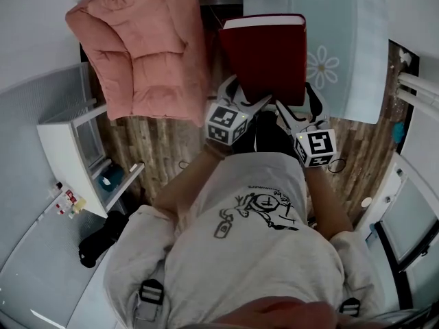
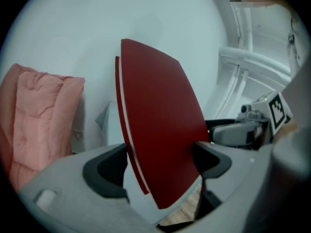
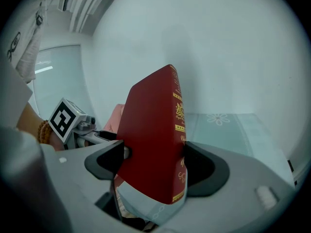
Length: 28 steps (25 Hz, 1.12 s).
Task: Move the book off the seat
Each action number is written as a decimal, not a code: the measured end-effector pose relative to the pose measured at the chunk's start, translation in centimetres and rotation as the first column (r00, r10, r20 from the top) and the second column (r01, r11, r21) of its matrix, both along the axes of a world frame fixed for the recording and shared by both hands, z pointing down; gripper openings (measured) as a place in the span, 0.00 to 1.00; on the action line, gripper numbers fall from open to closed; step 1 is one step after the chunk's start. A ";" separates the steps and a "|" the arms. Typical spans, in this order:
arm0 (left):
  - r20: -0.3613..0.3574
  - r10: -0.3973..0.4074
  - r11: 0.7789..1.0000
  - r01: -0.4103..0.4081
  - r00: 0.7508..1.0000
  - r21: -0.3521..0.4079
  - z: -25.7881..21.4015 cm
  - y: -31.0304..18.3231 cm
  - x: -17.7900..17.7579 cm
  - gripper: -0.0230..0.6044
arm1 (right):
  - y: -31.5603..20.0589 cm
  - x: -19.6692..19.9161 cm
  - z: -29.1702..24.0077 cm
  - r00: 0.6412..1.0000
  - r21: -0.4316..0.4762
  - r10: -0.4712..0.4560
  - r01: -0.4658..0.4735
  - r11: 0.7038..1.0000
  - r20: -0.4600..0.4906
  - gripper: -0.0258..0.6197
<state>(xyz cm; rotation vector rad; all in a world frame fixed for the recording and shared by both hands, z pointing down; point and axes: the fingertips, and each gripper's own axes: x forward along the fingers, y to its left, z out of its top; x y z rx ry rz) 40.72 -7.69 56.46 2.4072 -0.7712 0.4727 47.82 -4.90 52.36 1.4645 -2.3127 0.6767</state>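
Book (image 1: 264,53): red hardback, held clear of the pink seat (image 1: 147,46).
Left gripper (image 1: 245,96): jaws clamped on the near edge.
Right gripper (image 1: 296,108): jaws clamped beside the spine, weight thus shared.

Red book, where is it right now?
Head view, top centre: the red book is clamped by the left hand-held gripper and right hand-held gripper, between the pink cushioned seat and flowered cloth.
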 end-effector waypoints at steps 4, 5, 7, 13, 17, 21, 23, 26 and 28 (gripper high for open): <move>0.012 0.010 1.000 -0.010 1.000 -0.019 2.3 -0.3 0.2 0.70 | -0.3 0.3 2.5 1.000 -0.035 0.006 -0.006 0.999 0.014 0.64; 0.013 0.013 1.000 -0.013 1.000 -0.021 2.8 -0.5 0.4 0.70 | -0.4 0.5 3.1 1.000 -0.045 0.011 -0.010 0.999 0.017 0.64; 0.015 0.018 1.000 -0.018 1.000 -0.023 3.7 -0.8 0.7 0.70 | -0.6 0.8 4.4 1.000 -0.063 0.018 -0.017 0.998 0.024 0.65; 0.023 0.034 0.998 -0.033 0.999 -0.045 6.0 -0.4 1.7 0.70 | 0.3 1.9 7.7 0.999 -0.125 0.030 -0.024 0.992 0.043 0.66; 0.031 0.026 0.998 -0.024 0.999 -0.065 7.8 -0.5 1.5 0.70 | 0.2 1.7 9.8 0.999 -0.150 0.025 -0.017 0.989 0.048 0.66; 0.039 0.017 0.997 -0.014 0.999 -0.078 9.2 -0.5 1.7 0.69 | 0.1 1.9 11.3 0.999 -0.166 0.018 -0.009 0.986 0.048 0.66; 0.043 0.014 0.996 -0.011 0.999 -0.084 9.9 -0.5 1.7 0.69 | 0.1 1.9 12.0 0.999 -0.173 0.014 -0.005 0.985 0.048 0.66; 0.052 0.013 0.997 -0.008 0.999 -0.081 10.6 -0.6 1.7 0.69 | 0.0 1.9 12.9 0.999 -0.182 0.009 0.000 0.983 0.049 0.66; 0.057 0.012 0.997 -0.007 0.998 -0.078 11.0 -0.7 1.7 0.69 | 0.0 1.9 13.6 0.999 -0.192 0.006 0.004 0.981 0.052 0.66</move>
